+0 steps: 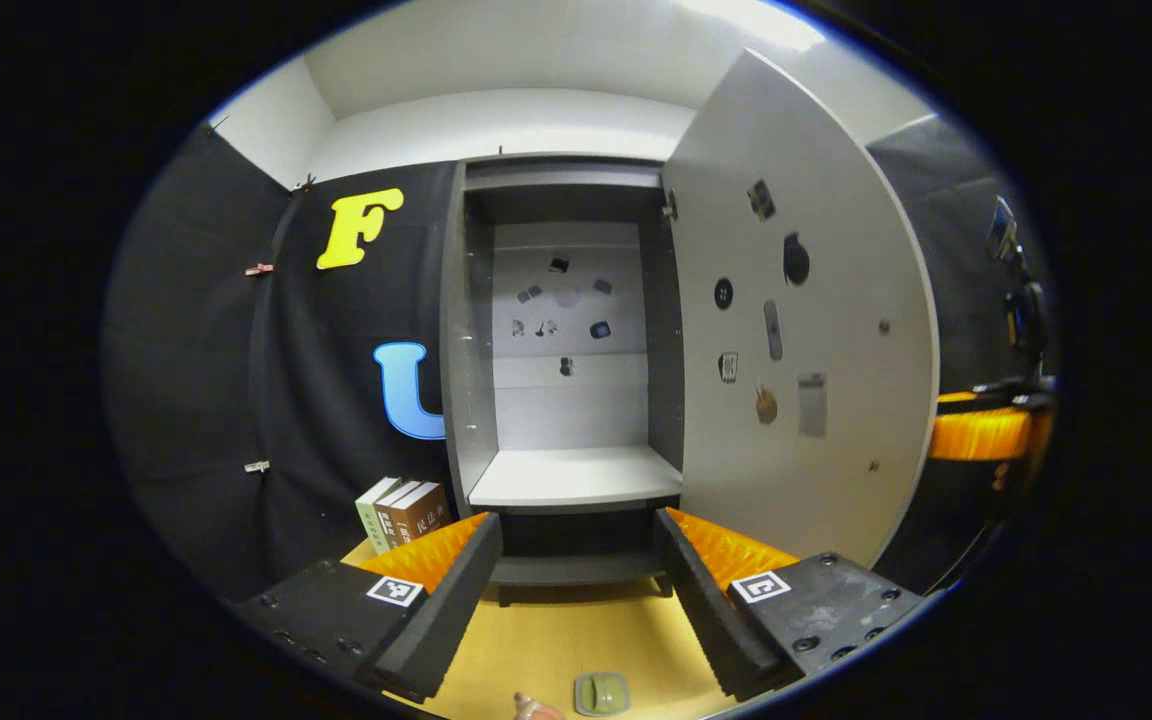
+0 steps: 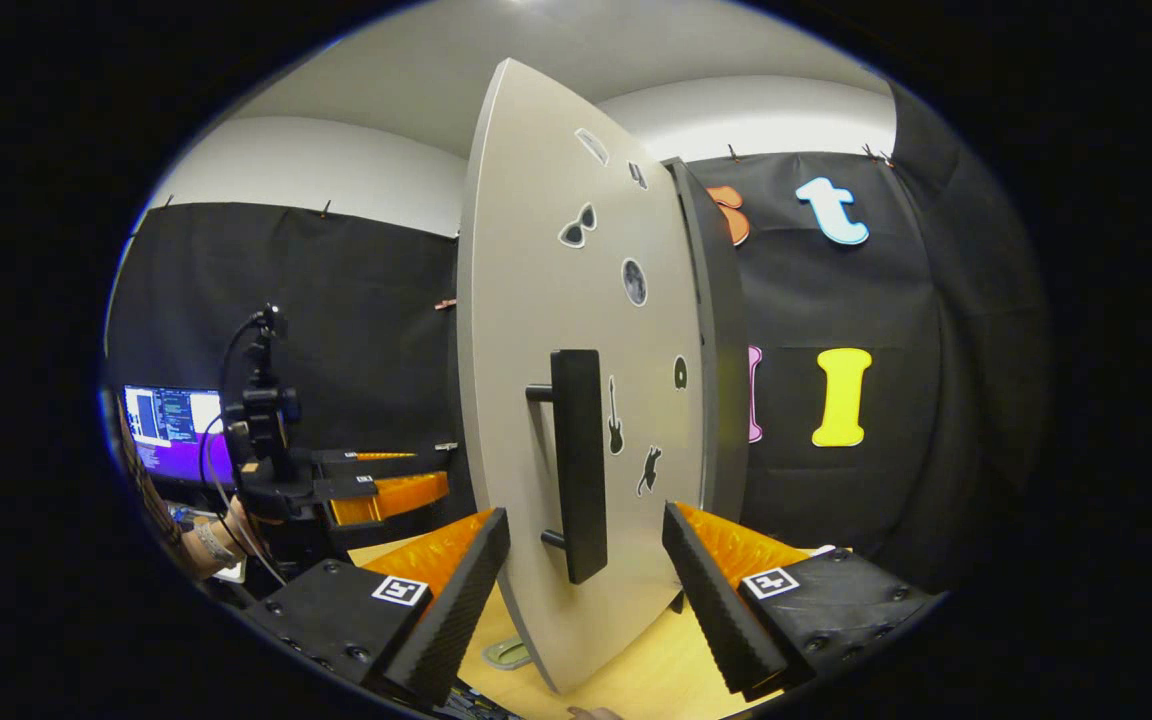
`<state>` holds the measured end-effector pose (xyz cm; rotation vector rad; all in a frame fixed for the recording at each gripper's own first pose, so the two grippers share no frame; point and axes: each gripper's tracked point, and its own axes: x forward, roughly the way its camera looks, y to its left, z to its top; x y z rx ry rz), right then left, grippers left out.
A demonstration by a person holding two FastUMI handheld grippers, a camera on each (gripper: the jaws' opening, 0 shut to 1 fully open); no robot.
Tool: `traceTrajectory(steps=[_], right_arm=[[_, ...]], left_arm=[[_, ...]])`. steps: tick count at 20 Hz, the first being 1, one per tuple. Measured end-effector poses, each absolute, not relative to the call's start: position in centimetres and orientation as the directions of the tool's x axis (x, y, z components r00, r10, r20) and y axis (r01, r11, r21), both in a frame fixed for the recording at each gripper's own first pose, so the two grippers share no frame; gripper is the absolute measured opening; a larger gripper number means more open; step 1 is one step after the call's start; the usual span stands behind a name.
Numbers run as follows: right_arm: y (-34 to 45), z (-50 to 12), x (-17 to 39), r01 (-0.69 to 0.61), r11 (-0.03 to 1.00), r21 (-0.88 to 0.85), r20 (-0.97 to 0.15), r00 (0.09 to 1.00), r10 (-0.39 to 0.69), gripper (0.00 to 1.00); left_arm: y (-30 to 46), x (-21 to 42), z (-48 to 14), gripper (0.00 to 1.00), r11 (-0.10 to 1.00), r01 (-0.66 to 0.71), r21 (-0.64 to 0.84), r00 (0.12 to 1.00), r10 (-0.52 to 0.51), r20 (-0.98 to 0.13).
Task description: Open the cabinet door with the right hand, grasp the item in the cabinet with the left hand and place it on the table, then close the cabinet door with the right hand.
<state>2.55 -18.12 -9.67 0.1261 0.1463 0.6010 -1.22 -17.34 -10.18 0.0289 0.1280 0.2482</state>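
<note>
Green item (image 1: 602, 693) cut off, perhaps dish; both jaws open; cabinet door (image 2: 576, 400) ajar.

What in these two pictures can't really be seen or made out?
- Green item on the table, left gripper view: cut off by the bottom edge, so what it is stays unclear.
- Book titles, same view: too small.
- Stickers on the cabinet back wall: too small to identify.
- Cabinet inside, right gripper view: hidden by the open door.
- Bottom shelf, left gripper view: dark, partly behind the left gripper.
</note>
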Motion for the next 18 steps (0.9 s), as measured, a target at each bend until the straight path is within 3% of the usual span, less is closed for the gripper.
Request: traceTrajectory(steps=[9, 18], right_arm=[[-15.8, -10.5, 3.6, -0.581, 0.797, 0.165, -0.117, 0.791, 0.601, 1.0], [-8.7, -11.5, 4.4, -0.514, 0.841, 0.17, -0.128, 0.835, 0.536, 0.98]], left_arm=[[-12.2, -5.0, -9.1, 0.96, 0.926, -0.378, -0.004, 0.921, 0.375, -0.103], [-5.4, -2.8, -10.7, 0.93, 0.963, -0.265, -0.051, 0.956, 0.255, -0.142]])
